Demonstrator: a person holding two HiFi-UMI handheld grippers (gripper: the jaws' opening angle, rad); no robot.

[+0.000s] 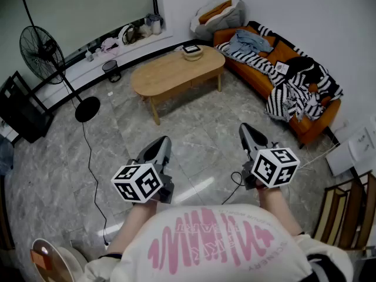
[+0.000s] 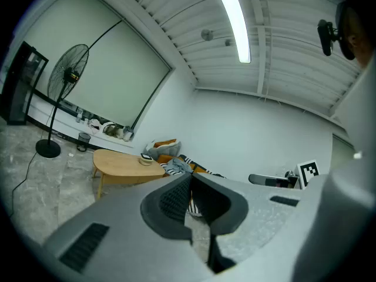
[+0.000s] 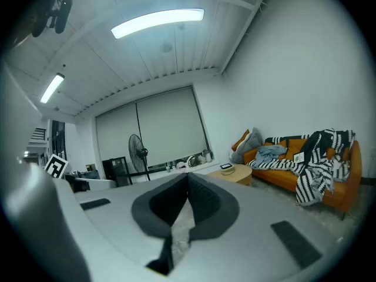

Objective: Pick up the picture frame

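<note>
A small dark-rimmed flat object (image 1: 192, 50), perhaps the picture frame, rests on a bowl at the far end of the oval wooden coffee table (image 1: 170, 75). It also shows small in the left gripper view (image 2: 145, 157) and the right gripper view (image 3: 226, 167). My left gripper (image 1: 164, 141) and right gripper (image 1: 245, 128) are held side by side over the marble floor, well short of the table. Both point roughly level toward it. In each gripper view the jaws meet at the tips with nothing between them: left gripper (image 2: 189, 175), right gripper (image 3: 188, 175).
An orange sofa (image 1: 261, 81) heaped with striped blankets and clothes runs along the right. A standing fan (image 1: 41, 49) is at the left, its cable trailing over the floor. A small bin (image 1: 110, 69) stands by the window ledge. Wooden chairs (image 1: 346, 216) are at the near right.
</note>
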